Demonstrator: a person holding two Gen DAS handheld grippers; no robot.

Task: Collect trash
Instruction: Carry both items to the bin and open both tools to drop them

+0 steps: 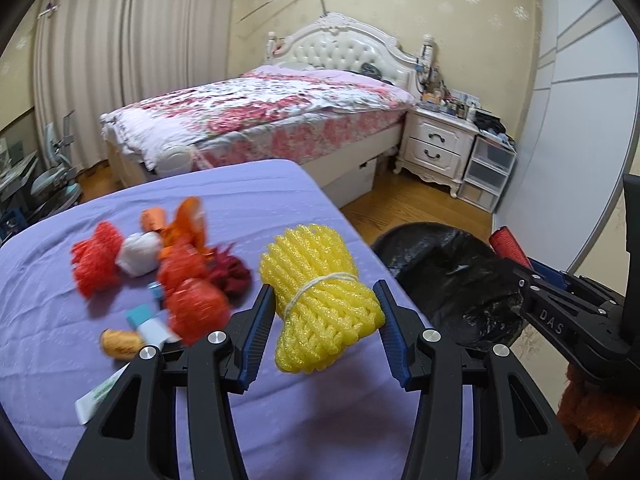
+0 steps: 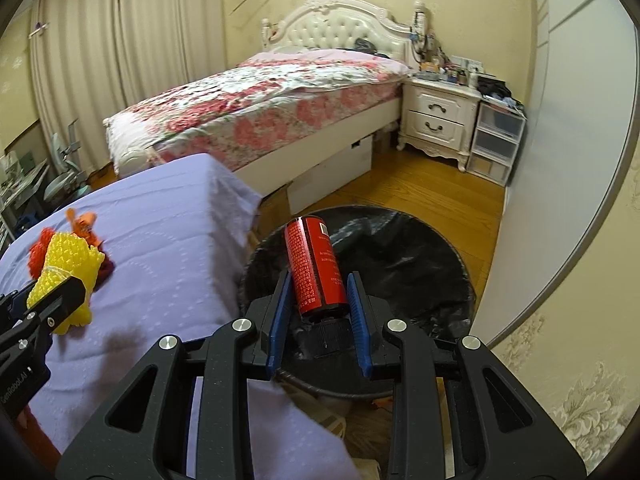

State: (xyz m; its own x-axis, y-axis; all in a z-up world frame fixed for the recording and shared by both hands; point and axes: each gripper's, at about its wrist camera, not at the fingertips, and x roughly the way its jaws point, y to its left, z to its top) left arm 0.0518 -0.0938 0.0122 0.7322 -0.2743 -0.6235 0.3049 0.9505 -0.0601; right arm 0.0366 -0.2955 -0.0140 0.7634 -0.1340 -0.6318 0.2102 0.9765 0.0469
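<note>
My left gripper (image 1: 325, 292) is shut on a yellow foam net bundle (image 1: 320, 300) tied with string, held above the purple-covered table (image 1: 280, 420); the bundle also shows in the right wrist view (image 2: 70, 270). My right gripper (image 2: 318, 284) is shut on a red can (image 2: 316, 264) with a black cap, held over the black-lined trash bin (image 2: 420, 272). The bin also shows in the left wrist view (image 1: 452, 280), right of the table. A pile of red and orange nets (image 1: 160, 264), a white wad (image 1: 138, 254) and small wrappers lie on the table's left.
A white tube (image 1: 102, 394) lies near the table's front left. A floral bed (image 1: 260, 120) stands behind, with a white nightstand (image 1: 438, 144) and plastic drawers (image 1: 488, 168) to its right. A wardrobe wall (image 2: 568, 160) runs along the right. Wooden floor (image 2: 420, 188) surrounds the bin.
</note>
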